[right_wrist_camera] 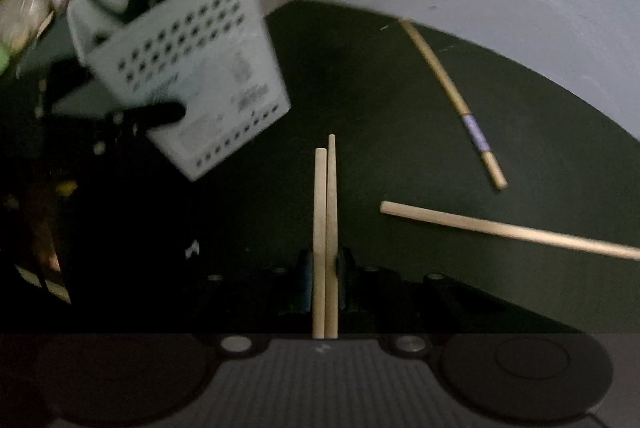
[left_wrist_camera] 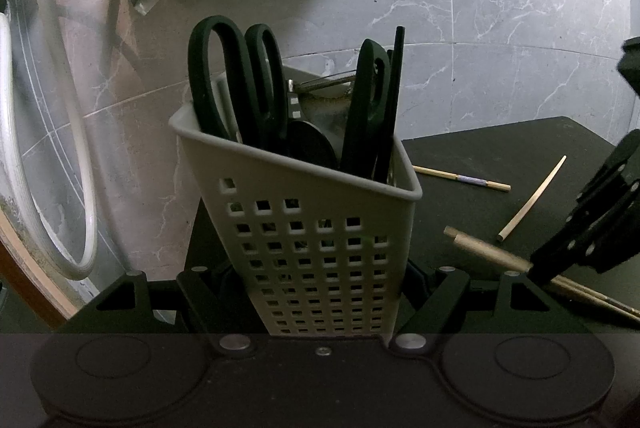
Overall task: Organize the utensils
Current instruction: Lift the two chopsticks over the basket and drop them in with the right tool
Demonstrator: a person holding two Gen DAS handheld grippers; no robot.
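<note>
Left wrist view: left gripper (left_wrist_camera: 326, 292) clamps a white holed basket (left_wrist_camera: 316, 228) btwn both fingers, tilted, above a dark table (left_wrist_camera: 500, 155); basket bottom cut off by gripper body; inside 1 pair of scissors (left_wrist_camera: 240, 83) plus approx 2 more dark handles, rest hard to make out; 2 loose chopsticks (left_wrist_camera: 460, 177) on table.

Right wrist view, blurred: right gripper (right_wrist_camera: 325, 264) pinched shut on 2 chopsticks (right_wrist_camera: 326, 220), side by side, tips fwd; lower ends hidden; 2 other chopsticks lie right of them, 1 cut off at edge; basket upper left.
</note>
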